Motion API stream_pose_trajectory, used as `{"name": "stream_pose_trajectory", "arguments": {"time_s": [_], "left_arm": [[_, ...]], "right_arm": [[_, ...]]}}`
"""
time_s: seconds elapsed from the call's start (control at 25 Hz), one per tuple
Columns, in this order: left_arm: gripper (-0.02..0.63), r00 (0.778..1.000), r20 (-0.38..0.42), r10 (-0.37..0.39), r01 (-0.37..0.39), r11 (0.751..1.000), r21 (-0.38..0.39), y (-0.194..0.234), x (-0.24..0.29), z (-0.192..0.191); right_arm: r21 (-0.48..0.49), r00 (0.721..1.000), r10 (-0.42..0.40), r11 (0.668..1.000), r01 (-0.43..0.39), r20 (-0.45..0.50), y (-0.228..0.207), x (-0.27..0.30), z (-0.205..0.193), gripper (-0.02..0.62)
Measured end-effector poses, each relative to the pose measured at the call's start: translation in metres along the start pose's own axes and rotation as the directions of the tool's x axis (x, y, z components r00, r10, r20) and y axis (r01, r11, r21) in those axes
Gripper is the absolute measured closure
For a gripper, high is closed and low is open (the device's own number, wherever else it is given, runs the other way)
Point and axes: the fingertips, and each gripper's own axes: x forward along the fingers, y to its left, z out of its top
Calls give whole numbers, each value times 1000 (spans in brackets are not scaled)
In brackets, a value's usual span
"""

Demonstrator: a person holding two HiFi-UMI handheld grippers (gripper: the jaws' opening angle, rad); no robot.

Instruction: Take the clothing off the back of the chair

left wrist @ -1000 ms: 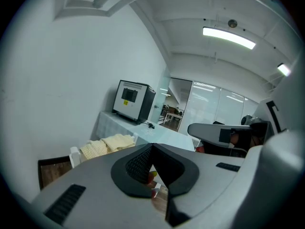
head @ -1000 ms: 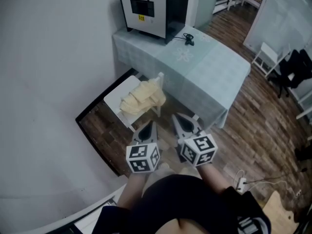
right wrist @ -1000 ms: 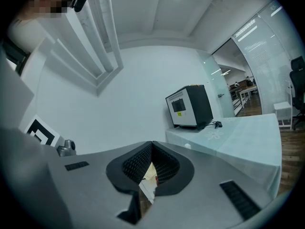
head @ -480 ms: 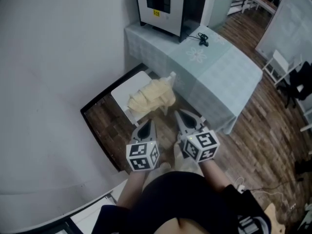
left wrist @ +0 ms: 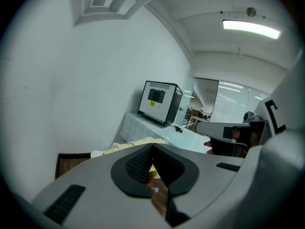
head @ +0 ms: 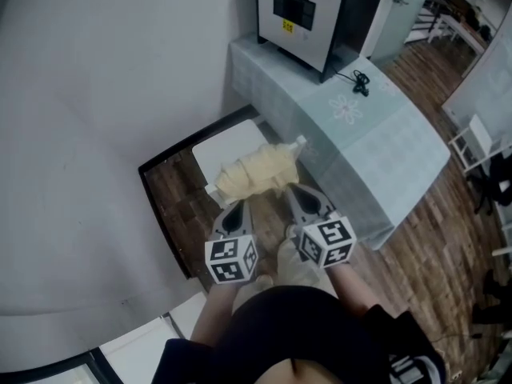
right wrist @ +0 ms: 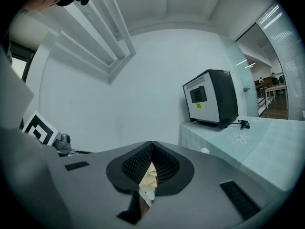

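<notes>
Cream clothing (head: 256, 172) hangs bunched over the back of a white chair (head: 228, 145) that stands beside the table. My left gripper (head: 238, 207) is shut and empty, its tips just short of the clothing's near edge. Beside it my right gripper (head: 295, 193) is also shut and empty, close to the garment's right end. In the left gripper view the closed left gripper (left wrist: 152, 146) points at the clothing (left wrist: 136, 144). In the right gripper view a strip of the clothing (right wrist: 149, 175) shows below the closed right gripper (right wrist: 152, 143).
A table with a pale green cloth (head: 376, 146) stands right of the chair, carrying a black and white box machine (head: 308, 10) and a cable. A white wall (head: 96, 94) runs along the left. A dark frame (head: 160, 214) borders the wooden floor by the chair.
Both grippers have moved forward and a little down towards the chair, still shut. The chair and the clothing now lie closer to their tips.
</notes>
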Motion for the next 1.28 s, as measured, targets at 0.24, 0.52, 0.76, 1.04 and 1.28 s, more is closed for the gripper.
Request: {"name": "stream_pose_trajectory", "arguments": {"time_s": [0.24, 0.52, 0.76, 1.04, 1.28], "left_arm": [[611, 998, -4, 62, -63, 998, -28, 16, 22, 1], [609, 996, -15, 83, -83, 996, -39, 27, 46, -5], [592, 990, -54, 128, -131, 990, -58, 42, 65, -23], [415, 976, -42, 216, -219, 971, -98, 62, 80, -39], [320, 953, -88, 289, -299, 945, -133, 75, 92, -60]], "right_arm": [[-21, 998, 39, 999, -40, -40, -16, 30, -6, 583], [-28, 994, 63, 997, -65, -88, -37, 62, -21, 583], [-53, 988, 72, 995, -80, -134, -54, 84, -36, 581], [-20, 978, 89, 995, -95, -188, -74, 108, -56, 443], [-2, 961, 91, 995, -95, -260, -94, 124, -78, 377]]}}
